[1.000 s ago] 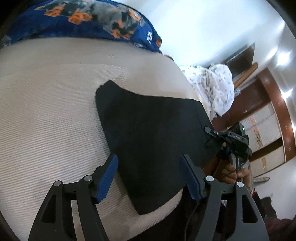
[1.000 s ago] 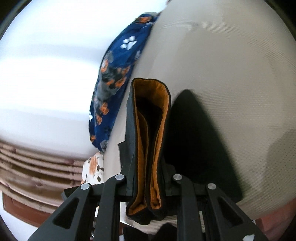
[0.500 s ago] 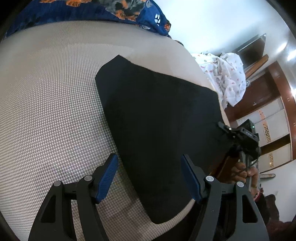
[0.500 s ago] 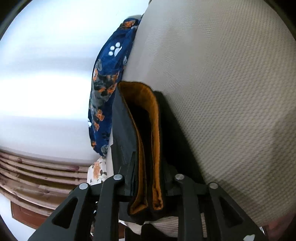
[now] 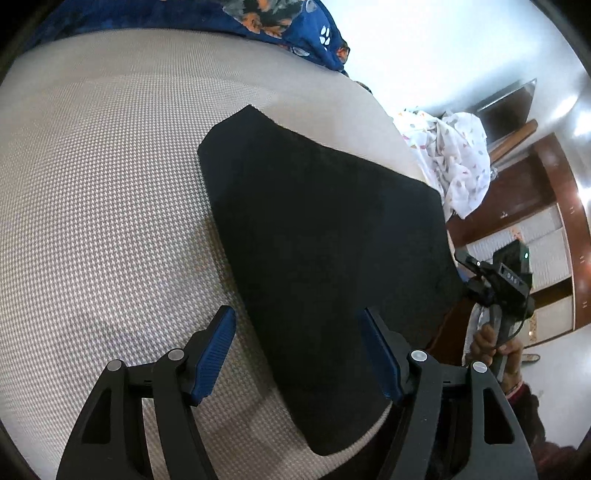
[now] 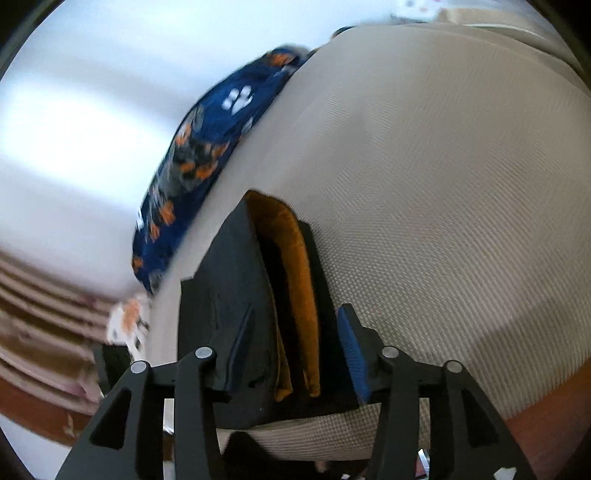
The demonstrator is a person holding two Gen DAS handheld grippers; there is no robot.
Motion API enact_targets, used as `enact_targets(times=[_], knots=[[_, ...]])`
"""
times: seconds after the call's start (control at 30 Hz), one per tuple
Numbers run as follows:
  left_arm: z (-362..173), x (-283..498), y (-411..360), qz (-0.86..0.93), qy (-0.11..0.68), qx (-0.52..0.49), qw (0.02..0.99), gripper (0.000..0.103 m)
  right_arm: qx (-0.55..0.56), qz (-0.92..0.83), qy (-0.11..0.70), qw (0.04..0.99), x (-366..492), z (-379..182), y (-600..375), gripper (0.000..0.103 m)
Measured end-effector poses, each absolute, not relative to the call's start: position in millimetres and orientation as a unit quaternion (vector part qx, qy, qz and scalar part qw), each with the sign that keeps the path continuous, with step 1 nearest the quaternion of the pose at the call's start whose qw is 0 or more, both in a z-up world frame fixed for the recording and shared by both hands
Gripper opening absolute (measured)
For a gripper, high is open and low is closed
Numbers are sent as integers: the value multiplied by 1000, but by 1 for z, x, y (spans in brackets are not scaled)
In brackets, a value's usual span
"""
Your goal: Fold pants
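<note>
The black pants (image 5: 325, 251) lie folded flat on the beige woven bed cover (image 5: 103, 206). My left gripper (image 5: 299, 354) is open and empty, just above the near edge of the pants. In the right wrist view the folded stack (image 6: 280, 317) shows its orange lining at the open edge. My right gripper (image 6: 295, 350) is open, with its blue-padded fingers (image 6: 351, 350) on either side of the stack's near end, no longer pinching it. The right gripper and the hand holding it also show in the left wrist view (image 5: 502, 288), past the right edge of the pants.
A blue pillow with orange and grey print (image 5: 266, 14) lies at the head of the bed, also in the right wrist view (image 6: 207, 158). A white patterned cloth (image 5: 454, 162) is heaped past the bed's far right corner. Wooden wardrobe doors (image 5: 546, 229) stand beyond.
My right gripper has opened and let go of the folded pants, which now rest on the bed. My left gripper stayed open and drew back slightly.
</note>
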State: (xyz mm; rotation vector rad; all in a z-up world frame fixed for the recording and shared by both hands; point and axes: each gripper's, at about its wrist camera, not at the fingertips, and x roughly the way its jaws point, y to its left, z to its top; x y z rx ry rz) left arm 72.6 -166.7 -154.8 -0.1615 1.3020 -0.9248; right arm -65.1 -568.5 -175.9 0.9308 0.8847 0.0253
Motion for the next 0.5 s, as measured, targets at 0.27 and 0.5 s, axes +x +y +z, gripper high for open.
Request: enact_targets(times=[0.27, 0.5], knots=[[-160, 75, -188, -423, 580, -54, 695, 70, 374, 57, 476, 794, -33, -189, -554, 50], [-160, 71, -215, -465, 557, -18, 687, 72, 387, 145, 483, 772, -18, -194, -552, 53]])
